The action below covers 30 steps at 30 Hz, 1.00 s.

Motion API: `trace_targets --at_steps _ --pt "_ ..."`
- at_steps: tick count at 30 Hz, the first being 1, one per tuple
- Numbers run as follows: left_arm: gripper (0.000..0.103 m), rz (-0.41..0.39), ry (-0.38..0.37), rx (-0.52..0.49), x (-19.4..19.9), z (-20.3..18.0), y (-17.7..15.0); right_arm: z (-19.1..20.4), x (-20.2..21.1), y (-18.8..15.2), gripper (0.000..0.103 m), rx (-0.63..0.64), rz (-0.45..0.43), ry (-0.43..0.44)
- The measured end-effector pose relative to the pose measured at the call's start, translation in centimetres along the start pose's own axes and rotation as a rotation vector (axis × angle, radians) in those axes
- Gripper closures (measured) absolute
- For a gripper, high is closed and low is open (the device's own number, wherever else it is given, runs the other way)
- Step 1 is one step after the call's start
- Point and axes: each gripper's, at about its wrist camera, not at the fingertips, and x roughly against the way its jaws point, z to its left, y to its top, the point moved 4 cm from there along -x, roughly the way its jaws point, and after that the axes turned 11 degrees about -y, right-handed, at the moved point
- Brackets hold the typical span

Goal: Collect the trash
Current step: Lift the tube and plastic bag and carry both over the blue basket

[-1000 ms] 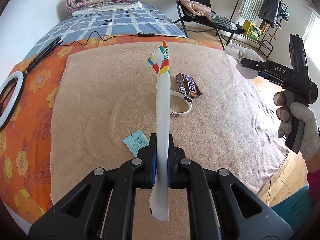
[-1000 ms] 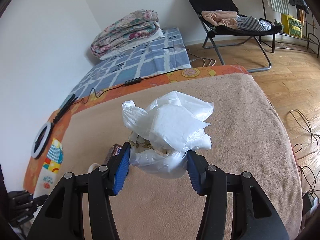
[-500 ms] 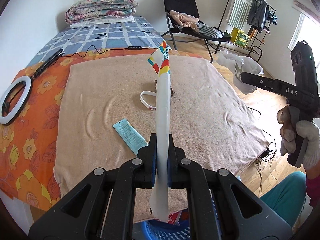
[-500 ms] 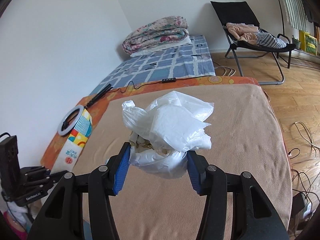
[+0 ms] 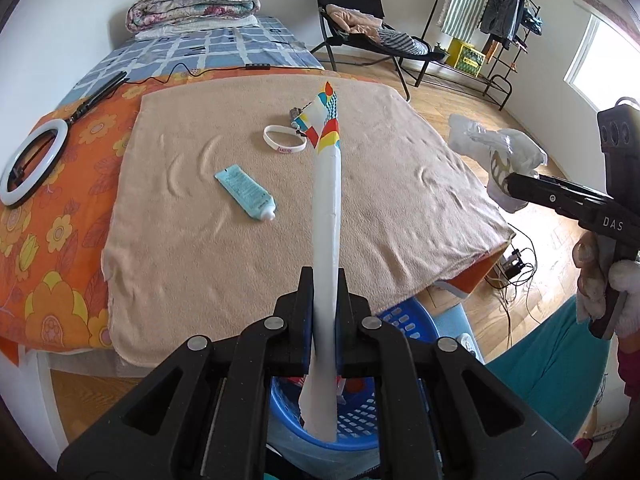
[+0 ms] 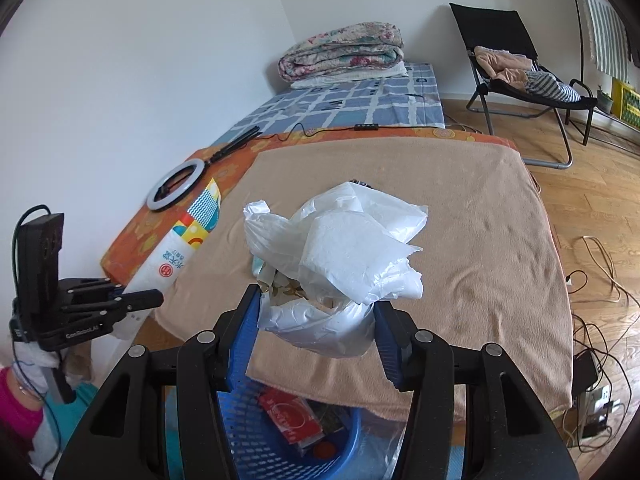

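Observation:
My left gripper (image 5: 322, 300) is shut on a flat white wrapper with a colourful printed end (image 5: 328, 200), held edge-on above the blue basket (image 5: 360, 416) at the bed's near edge. The wrapper also shows in the right wrist view (image 6: 180, 248). My right gripper (image 6: 316, 320) is shut on a crumpled white plastic bag (image 6: 340, 256), held over the same blue basket (image 6: 256, 432), which holds a red packet (image 6: 292, 416). On the beige blanket (image 5: 200, 260) lie a teal tube (image 5: 245, 192), a white wristband (image 5: 284, 144) and a dark wrapper (image 5: 295, 113).
A ring light (image 5: 28, 166) lies on the orange floral sheet at the left. A folded quilt (image 5: 196, 4) sits at the far end. A black chair (image 5: 360, 28), a clothes rack (image 5: 496, 16) and floor cables (image 6: 600, 280) are to the right.
Both grippers have pulled back from the bed toward its near edge, still holding their items. The blue basket has come into view beneath them.

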Motion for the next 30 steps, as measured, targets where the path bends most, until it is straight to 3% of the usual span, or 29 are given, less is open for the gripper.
trace_targets --at_steps 15,30 --pt "0.097 0.138 -0.085 0.057 -3.3 -2.1 -8.2 1.7 -0.7 -10.3 0.051 0.039 0.191 0.042" --pt "0.097 0.273 -0.116 0.077 -5.3 -2.7 -13.8 3.3 -3.8 -16.3 0.051 0.078 0.352 0.066"
